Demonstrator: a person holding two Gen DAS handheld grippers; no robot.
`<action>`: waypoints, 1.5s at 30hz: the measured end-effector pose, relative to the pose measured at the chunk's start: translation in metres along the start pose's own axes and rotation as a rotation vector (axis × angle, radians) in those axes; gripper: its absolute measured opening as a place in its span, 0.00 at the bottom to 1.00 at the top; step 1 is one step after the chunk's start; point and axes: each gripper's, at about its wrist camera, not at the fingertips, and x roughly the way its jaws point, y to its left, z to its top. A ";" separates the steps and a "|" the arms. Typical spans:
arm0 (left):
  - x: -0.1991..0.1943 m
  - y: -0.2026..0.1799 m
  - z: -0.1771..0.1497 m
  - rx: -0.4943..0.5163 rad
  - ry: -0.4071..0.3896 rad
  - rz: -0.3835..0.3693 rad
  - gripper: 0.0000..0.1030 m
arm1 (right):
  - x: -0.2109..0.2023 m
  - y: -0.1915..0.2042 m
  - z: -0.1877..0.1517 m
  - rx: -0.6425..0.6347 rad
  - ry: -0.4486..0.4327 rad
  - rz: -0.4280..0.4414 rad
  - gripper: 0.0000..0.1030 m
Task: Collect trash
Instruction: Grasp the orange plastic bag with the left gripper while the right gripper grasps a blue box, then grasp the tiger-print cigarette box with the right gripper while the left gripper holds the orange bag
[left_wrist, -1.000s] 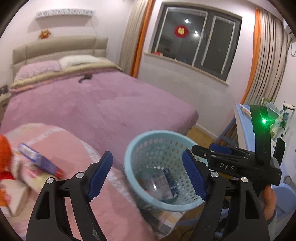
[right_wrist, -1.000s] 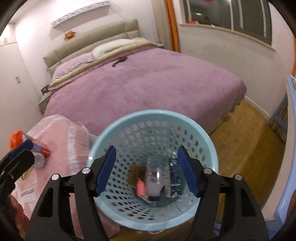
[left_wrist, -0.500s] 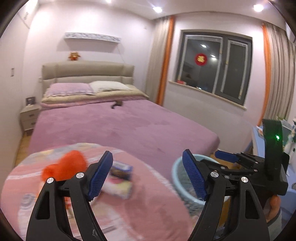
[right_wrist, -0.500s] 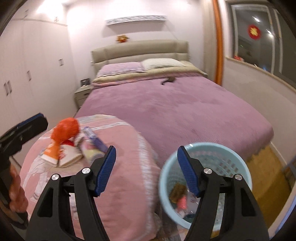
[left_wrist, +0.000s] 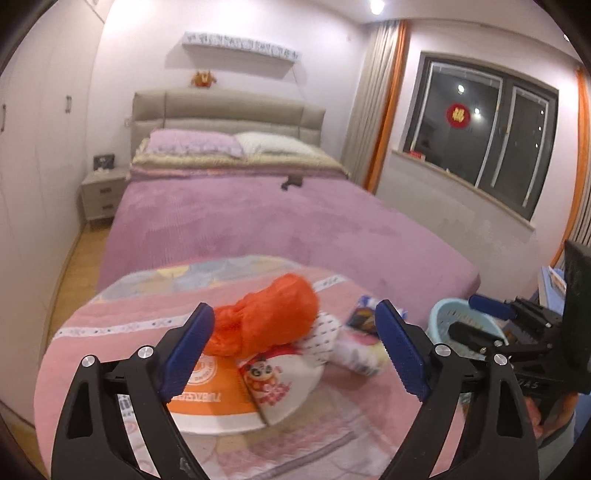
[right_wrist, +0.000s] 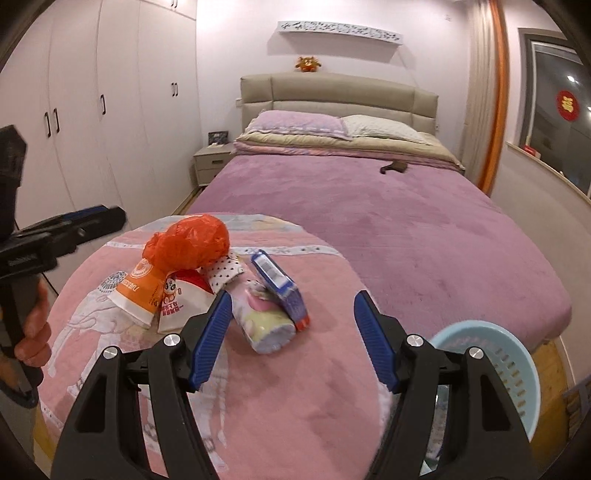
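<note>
Bed (right_wrist: 369, 221) with purple cover, centre of room. Beige padded headboard (right_wrist: 340, 96) behind bed, against pale pink wall. White shelf (right_wrist: 340, 29) above headboard. Nightstand (right_wrist: 212, 162) left of bed; white wardrobe doors (right_wrist: 92, 110) beyond nightstand. Dark window (left_wrist: 487, 136) right of bed; orange-edged curtain (left_wrist: 384, 110) between. Wood floor (left_wrist: 79, 273) left of bed. Ceiling spotlight (left_wrist: 376, 5) lit.

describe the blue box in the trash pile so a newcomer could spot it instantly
Start at the round pink table at the foot of the purple bed. In the trash heap on it, look at the right end, nearest the light blue basket. The blue box leans on a pale tissue pack; it's the only blue item, with a white barcode label.
</note>
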 end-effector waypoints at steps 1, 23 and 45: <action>0.007 0.004 0.001 -0.002 0.016 0.000 0.84 | 0.004 0.003 0.001 -0.002 0.005 0.004 0.63; 0.092 -0.004 -0.006 0.135 0.207 0.151 0.42 | 0.091 0.011 0.011 -0.027 0.123 0.030 0.26; -0.060 -0.026 -0.060 0.018 0.059 0.094 0.27 | -0.016 0.015 -0.043 0.127 0.008 0.166 0.16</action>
